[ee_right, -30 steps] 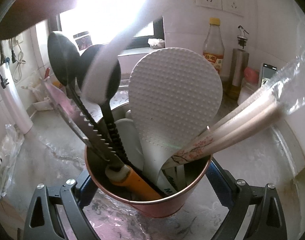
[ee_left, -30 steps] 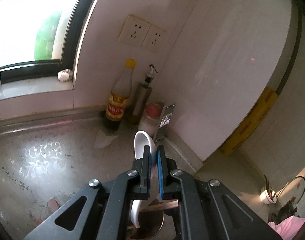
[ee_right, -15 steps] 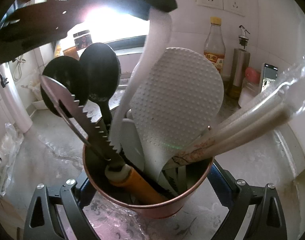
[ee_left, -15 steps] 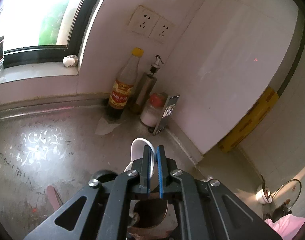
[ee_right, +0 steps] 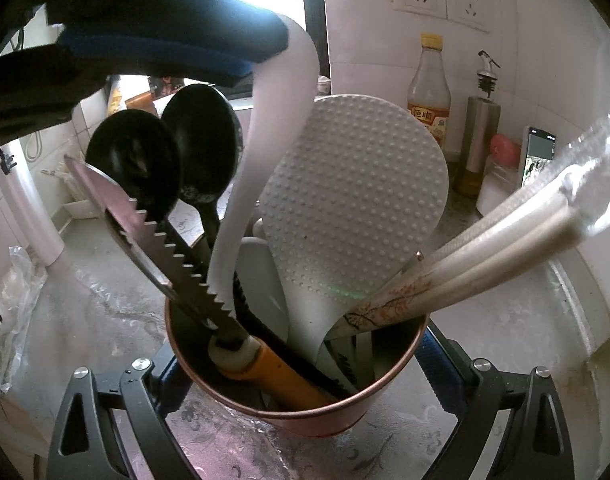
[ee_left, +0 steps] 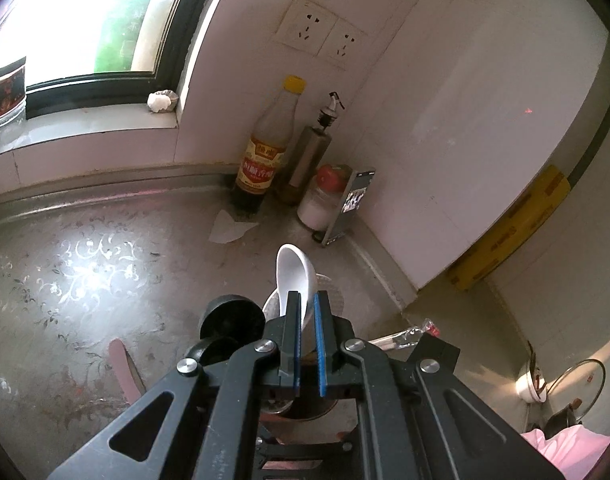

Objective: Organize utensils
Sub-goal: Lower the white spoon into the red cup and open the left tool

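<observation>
My left gripper (ee_left: pixel 306 308) is shut on a white ceramic spoon (ee_left: pixel 295 276) and holds it handle-down in the copper utensil cup (ee_right: pixel 305 412). In the right wrist view the spoon's white handle (ee_right: pixel 245 208) reaches down into the cup from the left gripper's fingers (ee_right: pixel 177 44) above. My right gripper (ee_right: pixel 297 364) is shut on the cup, one finger on each side. The cup holds a dimpled white rice paddle (ee_right: pixel 357 200), two black spoons (ee_right: pixel 201 148), a serrated knife (ee_right: pixel 161 240) with an orange handle, and wrapped chopsticks (ee_right: pixel 505 248).
In the counter corner stand a vinegar bottle (ee_left: pixel 269 148), a steel oil dispenser (ee_left: pixel 311 152), a red-lidded jar (ee_left: pixel 325 196) and a phone (ee_left: pixel 351 208). A window sill (ee_left: pixel 85 128) runs along the left. Pot lid (ee_left: pixel 577 384) at the far right.
My left gripper has lowered the white spoon, so its handle now goes down into the cup. The knife and black spoons have shifted. The right gripper and cup stay put.
</observation>
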Demonstrator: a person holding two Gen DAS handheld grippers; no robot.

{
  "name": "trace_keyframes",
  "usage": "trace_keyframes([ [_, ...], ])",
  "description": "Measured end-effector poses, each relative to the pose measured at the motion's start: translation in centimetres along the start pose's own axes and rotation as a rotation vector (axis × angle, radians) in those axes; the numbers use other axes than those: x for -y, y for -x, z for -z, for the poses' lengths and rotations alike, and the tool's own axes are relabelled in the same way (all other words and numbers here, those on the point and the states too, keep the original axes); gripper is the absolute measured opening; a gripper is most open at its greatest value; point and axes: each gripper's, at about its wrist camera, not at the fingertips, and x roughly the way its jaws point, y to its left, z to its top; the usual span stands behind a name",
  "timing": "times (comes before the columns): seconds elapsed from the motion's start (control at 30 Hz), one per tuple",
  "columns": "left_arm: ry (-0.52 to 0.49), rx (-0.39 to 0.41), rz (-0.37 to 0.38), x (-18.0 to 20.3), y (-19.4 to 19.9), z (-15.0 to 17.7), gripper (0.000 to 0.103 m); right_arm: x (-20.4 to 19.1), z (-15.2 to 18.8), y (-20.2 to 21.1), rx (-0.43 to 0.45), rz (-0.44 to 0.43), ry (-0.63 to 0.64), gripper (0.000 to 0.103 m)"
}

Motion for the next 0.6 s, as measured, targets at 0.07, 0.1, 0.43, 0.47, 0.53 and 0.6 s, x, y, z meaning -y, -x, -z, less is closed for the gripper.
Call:
trace_keyframes([
  [0.07, 0.004, 0.006, 0.004, -0.1, 0.1, -0.3, 0.006, 0.0, 0.0, 0.0, 0.001, 0.000, 0.000, 0.098],
  [0.1, 0.009, 0.003, 0.008, -0.1, -0.1, -0.6, 0.006, 0.0, 0.0, -0.1, 0.000, 0.000, 0.000, 0.098],
  [0.43, 0.025, -0.022, -0.002, -0.7, -1.9, -1.6, 0.009, -0.3, 0.2, -0.1, 0.001, -0.002, 0.004, 0.098],
  [0.47, 0.021, -0.022, -0.009, -0.7, -1.8, -1.6, 0.008, -0.3, 0.2, -0.1, 0.001, 0.000, 0.002, 0.098],
  [0.53, 0.010, -0.023, -0.013, -0.6, -1.6, -1.5, 0.007, -0.1, 0.2, -0.1, 0.004, 0.004, -0.003, 0.098],
  [0.6, -0.003, -0.023, -0.010, -0.4, -1.5, -1.4, 0.006, 0.0, 0.4, 0.0, 0.004, 0.005, -0.007, 0.098],
])
